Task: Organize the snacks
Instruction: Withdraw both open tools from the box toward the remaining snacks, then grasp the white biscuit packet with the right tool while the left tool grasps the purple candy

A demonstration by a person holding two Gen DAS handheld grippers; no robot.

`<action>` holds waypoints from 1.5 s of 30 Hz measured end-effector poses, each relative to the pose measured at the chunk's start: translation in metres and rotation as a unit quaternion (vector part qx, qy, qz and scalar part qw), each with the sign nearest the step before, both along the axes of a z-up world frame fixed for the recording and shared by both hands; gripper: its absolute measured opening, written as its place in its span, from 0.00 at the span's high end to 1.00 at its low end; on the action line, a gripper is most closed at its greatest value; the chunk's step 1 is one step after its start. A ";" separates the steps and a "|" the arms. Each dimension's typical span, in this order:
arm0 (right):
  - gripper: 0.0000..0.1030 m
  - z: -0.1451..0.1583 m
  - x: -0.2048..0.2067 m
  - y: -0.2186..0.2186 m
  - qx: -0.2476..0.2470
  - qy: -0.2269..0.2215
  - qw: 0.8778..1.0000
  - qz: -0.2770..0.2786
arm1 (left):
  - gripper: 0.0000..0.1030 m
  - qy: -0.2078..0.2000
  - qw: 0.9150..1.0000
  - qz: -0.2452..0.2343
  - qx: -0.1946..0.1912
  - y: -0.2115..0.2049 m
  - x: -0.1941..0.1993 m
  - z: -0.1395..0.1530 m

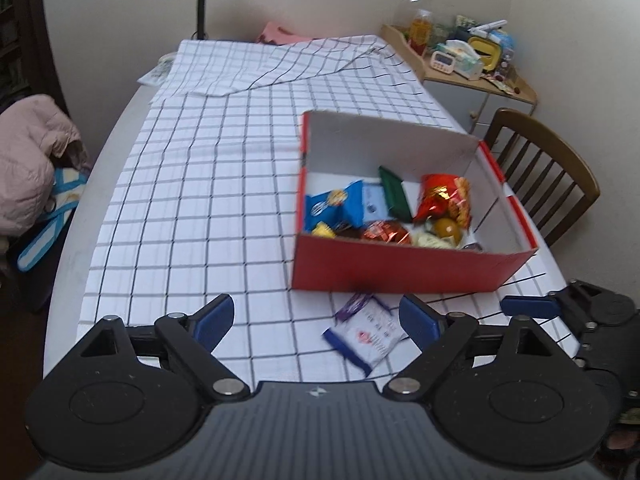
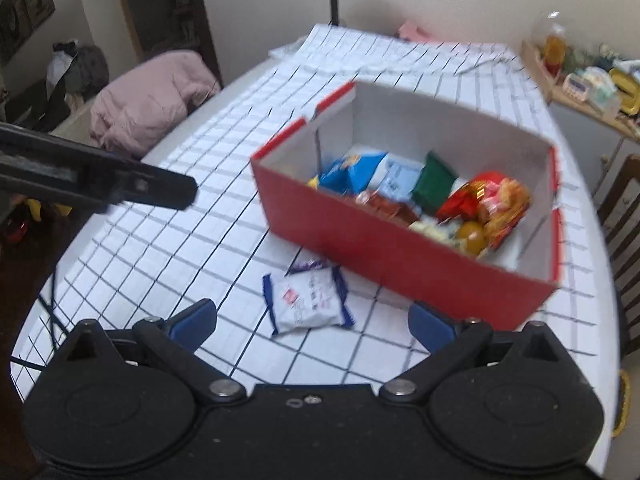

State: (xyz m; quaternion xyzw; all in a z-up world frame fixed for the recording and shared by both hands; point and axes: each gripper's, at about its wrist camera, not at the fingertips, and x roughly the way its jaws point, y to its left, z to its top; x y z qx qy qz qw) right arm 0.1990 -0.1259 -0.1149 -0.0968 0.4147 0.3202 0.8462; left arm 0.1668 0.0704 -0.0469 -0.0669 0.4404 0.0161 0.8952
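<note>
Snack packet (image 2: 308, 300) lies loose on the checked cloth (image 1: 192, 200), just in front of the red box (image 1: 400, 270) that already holds the other snacks.

Both grippers stand with jaws apart and nothing between the pads: the left gripper (image 1: 316, 320) has the packet near its right finger, the right gripper (image 2: 312, 320) has it centred just ahead of its fingers. The right one looks better placed for the pick. Judging from the packet's flat, soft shape, it would do well to come down square over the middle, pinch across the narrow side without dragging the cloth, lift clear of the box's near wall, then drop it into the open space on the right inside.
</note>
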 end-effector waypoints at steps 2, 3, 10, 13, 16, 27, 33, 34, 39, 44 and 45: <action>0.01 -0.012 0.002 0.010 -0.012 -0.001 1.000 0.009 | 0.13 0.005 1.000 0.009 -0.003 0.006 -0.004 -0.006; 0.01 -0.017 0.003 0.016 -0.019 -0.003 1.000 0.016 | 0.13 0.007 1.000 0.015 -0.003 0.010 -0.006 -0.009; 0.03 -0.053 0.019 0.048 -0.068 0.000 0.997 0.045 | 0.13 0.028 0.998 0.049 -0.008 0.031 -0.013 -0.030; 0.06 -0.067 0.031 0.055 -0.077 0.011 0.996 0.042 | 0.13 0.034 0.998 0.055 -0.007 0.035 -0.013 -0.036; 0.10 -0.078 0.040 0.059 -0.085 0.020 0.995 0.039 | 0.13 0.037 0.998 0.058 -0.006 0.038 -0.011 -0.039; 0.38 -0.083 0.043 0.061 -0.085 0.018 0.995 0.054 | 0.13 0.050 0.998 0.017 0.015 0.021 0.014 -0.056; 0.42 -0.080 0.039 0.044 -0.083 0.024 0.995 0.058 | 0.13 0.060 0.997 -0.020 0.042 -0.001 0.033 -0.070; 0.43 -0.079 0.038 0.040 -0.083 0.026 0.995 0.058 | 0.13 0.060 0.997 -0.027 0.046 -0.004 0.036 -0.072; 0.43 -0.072 0.035 0.012 -0.068 0.044 0.995 0.052 | 0.13 0.056 0.993 -0.068 0.074 -0.027 0.052 -0.088; 0.43 -0.067 0.032 -0.016 -0.051 0.062 0.996 0.044 | 0.13 0.046 0.989 -0.089 0.111 -0.050 0.065 -0.103; 0.43 -0.066 0.032 -0.021 -0.048 0.065 0.996 0.040 | 0.18 0.046 0.988 -0.093 0.117 -0.054 0.067 -0.105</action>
